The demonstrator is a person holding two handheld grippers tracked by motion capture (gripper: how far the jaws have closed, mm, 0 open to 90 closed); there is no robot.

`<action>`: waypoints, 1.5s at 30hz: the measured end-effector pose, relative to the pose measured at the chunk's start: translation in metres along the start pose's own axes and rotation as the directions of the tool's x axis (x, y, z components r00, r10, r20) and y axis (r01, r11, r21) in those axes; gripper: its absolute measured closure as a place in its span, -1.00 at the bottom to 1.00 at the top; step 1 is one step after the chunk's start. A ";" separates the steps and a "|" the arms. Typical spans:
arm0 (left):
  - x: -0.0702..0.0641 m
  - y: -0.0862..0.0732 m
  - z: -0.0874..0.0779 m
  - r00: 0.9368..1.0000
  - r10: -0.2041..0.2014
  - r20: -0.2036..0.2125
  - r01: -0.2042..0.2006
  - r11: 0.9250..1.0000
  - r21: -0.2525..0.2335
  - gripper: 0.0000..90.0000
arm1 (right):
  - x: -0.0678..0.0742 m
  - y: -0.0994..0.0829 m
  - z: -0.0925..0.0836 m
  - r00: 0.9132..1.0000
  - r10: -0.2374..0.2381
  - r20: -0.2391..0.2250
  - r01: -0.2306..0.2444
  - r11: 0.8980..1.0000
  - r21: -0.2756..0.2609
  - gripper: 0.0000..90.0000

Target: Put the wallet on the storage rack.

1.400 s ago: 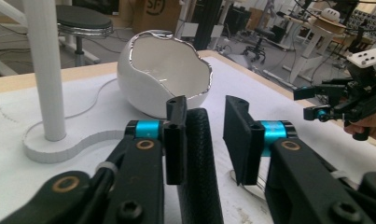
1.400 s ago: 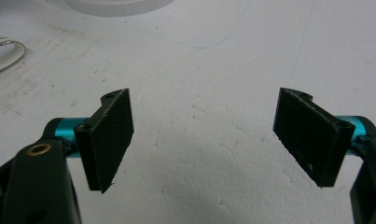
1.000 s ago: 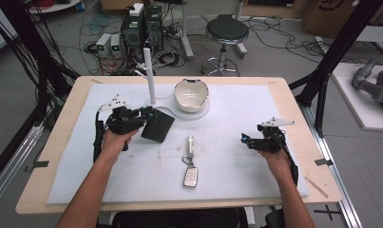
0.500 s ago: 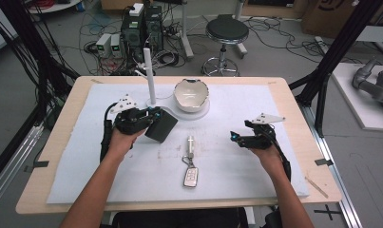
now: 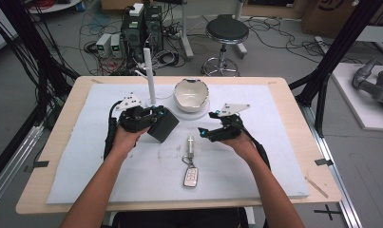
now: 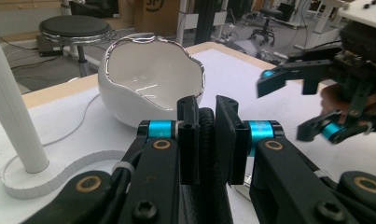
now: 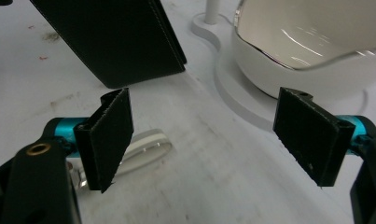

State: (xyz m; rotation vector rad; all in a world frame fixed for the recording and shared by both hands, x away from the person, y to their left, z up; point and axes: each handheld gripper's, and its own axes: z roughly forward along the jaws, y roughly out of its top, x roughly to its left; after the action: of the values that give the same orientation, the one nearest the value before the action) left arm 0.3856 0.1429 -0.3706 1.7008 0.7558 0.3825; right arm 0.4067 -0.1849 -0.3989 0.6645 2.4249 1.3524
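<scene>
My left gripper (image 5: 153,115) is clamped on the black wallet (image 5: 162,126) — jaws just finished closing, wallet held tilted just left of the white bowl (image 5: 191,94). My right gripper (image 5: 209,132) — jaws wide apart, nothing between them — hovers just right of the key fob's ring end (image 5: 190,141).

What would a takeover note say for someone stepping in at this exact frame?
Left gripper: fingers shut on the black wallet, holding it tilted beside the white bowl.
Right gripper: open and empty, fingers spread just above the key ring and metal fob.
Car key: lying on the white mat, nearer the person.
Done: wallet gripped.
Left: probably grasping the keys with the right gripper; where wallet and keys should go is unclear, the bowl seems a likely spot.
</scene>
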 end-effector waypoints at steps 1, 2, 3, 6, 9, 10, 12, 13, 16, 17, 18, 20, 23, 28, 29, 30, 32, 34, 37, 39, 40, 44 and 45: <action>0.000 0.000 0.000 1.000 0.000 0.000 0.000 1.000 0.001 0.76 | 0.001 0.003 0.005 1.000 -0.008 -0.020 0.008 1.000 -0.010 -0.55; 0.000 0.000 0.000 1.000 0.000 0.000 0.000 1.000 0.001 0.76 | 0.001 0.005 0.010 0.999 -0.015 -0.029 0.015 1.000 -0.001 -0.55; 0.000 0.001 0.001 1.000 0.002 0.002 -0.002 1.000 0.003 0.76 | 0.001 0.009 0.016 0.999 -0.019 -0.030 0.019 1.000 0.003 -0.55; -0.001 0.002 0.001 1.000 0.004 0.003 -0.004 1.000 0.010 0.76 | 0.003 0.016 0.027 0.998 -0.034 -0.049 0.034 0.999 -0.002 -0.55; 0.000 0.003 0.003 1.000 0.003 0.006 -0.003 1.000 0.016 0.76 | 0.006 0.020 0.037 0.996 -0.045 -0.072 0.043 0.999 -0.025 -0.55; 0.000 0.003 0.003 1.000 0.003 0.006 -0.003 1.000 0.016 0.76 | 0.007 0.021 0.041 0.996 -0.044 -0.074 0.043 0.999 -0.015 -0.55; 0.000 0.003 0.005 1.000 0.005 0.011 -0.005 1.000 0.020 0.76 | 0.009 0.026 0.049 0.996 -0.064 -0.070 0.063 0.998 -0.015 -0.55; 0.000 0.004 0.006 1.000 0.005 0.014 -0.006 1.000 0.022 0.76 | 0.011 0.028 0.052 0.995 -0.067 -0.076 0.066 0.998 -0.015 -0.55; -0.001 0.004 0.007 1.000 0.007 0.015 -0.008 1.000 0.025 0.76 | 0.015 0.034 0.060 0.992 -0.080 -0.092 0.079 0.997 -0.023 -0.55; 0.000 0.004 0.007 1.000 0.008 0.017 -0.009 1.000 0.028 0.76 | 0.017 0.037 0.066 0.990 -0.096 -0.099 0.093 0.995 -0.029 -0.55; 0.000 0.005 0.008 1.000 0.003 0.020 -0.004 1.000 0.029 0.76 | 0.019 0.038 0.069 0.989 -0.099 -0.108 0.097 0.995 -0.025 -0.55; 0.001 0.005 0.008 1.000 0.003 0.024 -0.004 0.999 0.032 0.75 | 0.023 0.040 0.074 0.987 -0.113 -0.117 0.111 0.994 -0.022 -0.55; 0.001 0.006 0.011 0.999 -0.005 0.033 0.004 0.999 0.037 0.75 | 0.026 0.041 0.078 0.984 -0.128 -0.125 0.125 0.992 -0.029 -0.55; 0.001 0.006 0.013 0.999 -0.007 0.035 0.006 0.999 0.040 0.72 | 0.031 0.040 0.081 0.979 -0.157 -0.128 0.157 0.988 -0.012 -0.35; 0.001 0.006 0.013 0.999 -0.012 0.029 0.011 0.999 0.038 0.66 | 0.030 0.040 0.081 0.980 -0.154 -0.129 0.154 0.988 -0.011 -0.30; 0.002 0.006 0.012 1.000 -0.014 0.025 0.013 0.999 0.038 0.64 | 0.029 0.040 0.080 0.979 -0.155 -0.131 0.155 0.988 -0.010 -0.28; 0.003 0.006 0.012 0.999 -0.024 0.023 0.023 0.999 0.037 0.60 | 0.028 0.040 0.080 0.979 -0.156 -0.134 0.156 0.988 -0.010 -0.26; 0.005 0.006 0.011 0.999 -0.039 0.033 0.038 0.999 0.032 0.59 | 0.028 0.040 0.079 0.979 -0.158 -0.131 0.158 0.987 -0.012 -0.26; 0.008 0.005 0.010 0.996 -0.066 0.053 0.064 0.997 0.031 0.54 | 0.029 0.040 0.079 0.977 -0.169 -0.128 0.170 0.985 -0.007 -0.24; 0.008 0.005 0.010 0.996 -0.067 0.054 0.065 0.997 0.032 0.53 | 0.029 0.040 0.079 0.977 -0.172 -0.127 0.172 0.985 -0.009 -0.20; 0.009 0.005 0.010 0.996 -0.068 0.058 0.066 0.997 0.030 0.52 | 0.028 0.040 0.078 0.977 -0.178 -0.118 0.178 0.984 -0.010 -0.14; 0.009 0.005 0.009 0.996 -0.071 0.057 0.069 0.997 0.031 0.52 | 0.025 0.037 0.074 0.979 -0.178 -0.104 0.176 0.984 -0.029 0.13; 0.009 0.005 0.009 0.996 -0.070 0.057 0.068 0.997 0.031 0.52 | 0.024 0.037 0.073 0.978 -0.180 -0.106 0.179 0.984 -0.025 0.15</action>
State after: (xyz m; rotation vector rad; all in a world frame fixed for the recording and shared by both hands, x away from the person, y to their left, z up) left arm 0.3994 0.1416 -0.3690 1.7014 0.7785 0.2741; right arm 0.4290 -0.1027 -0.4060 0.3664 2.4866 1.3635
